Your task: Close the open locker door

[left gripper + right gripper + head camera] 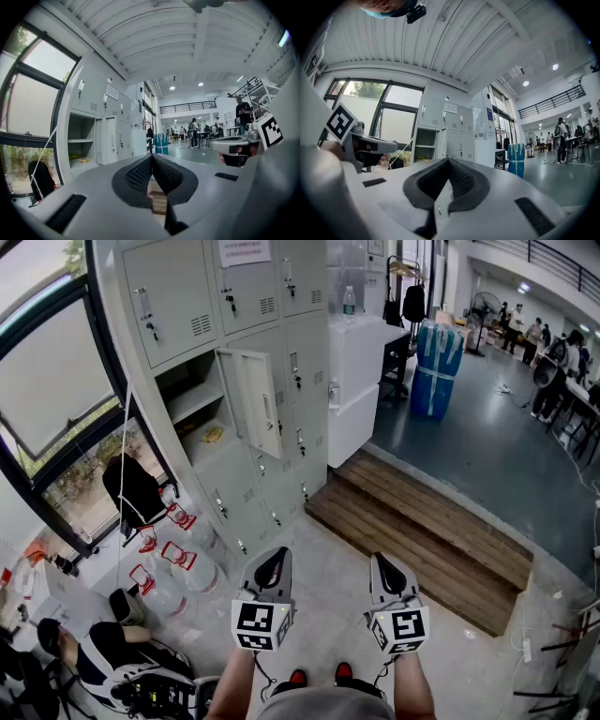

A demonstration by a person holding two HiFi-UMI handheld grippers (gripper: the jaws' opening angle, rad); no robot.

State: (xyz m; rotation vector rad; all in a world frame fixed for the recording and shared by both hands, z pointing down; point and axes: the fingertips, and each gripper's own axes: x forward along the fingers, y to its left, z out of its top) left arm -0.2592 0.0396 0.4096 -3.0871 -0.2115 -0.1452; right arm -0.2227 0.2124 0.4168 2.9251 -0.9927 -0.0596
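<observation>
A bank of grey lockers [234, 343] stands ahead on the left. One locker door [251, 401] hangs open, swung out to the right of its compartment [187, 404], which has a shelf and a small yellow item [213, 434] inside. Both grippers are held low, well short of the lockers, over the floor. My left gripper [273, 565] and right gripper [387, 570] are both shut with nothing between the jaws. The left gripper view shows the shut left gripper [151, 160] and the open door [109, 145]. In the right gripper view are the shut right gripper [449, 164] and the open compartment [423, 149].
Several water jugs [173, 570] and a black bag [137, 489] lie on the floor below the lockers, by a window. A wooden step [422, 531] runs to the right. A white cabinet [361, 381] and a blue bin [439, 367] stand beyond. People are far right.
</observation>
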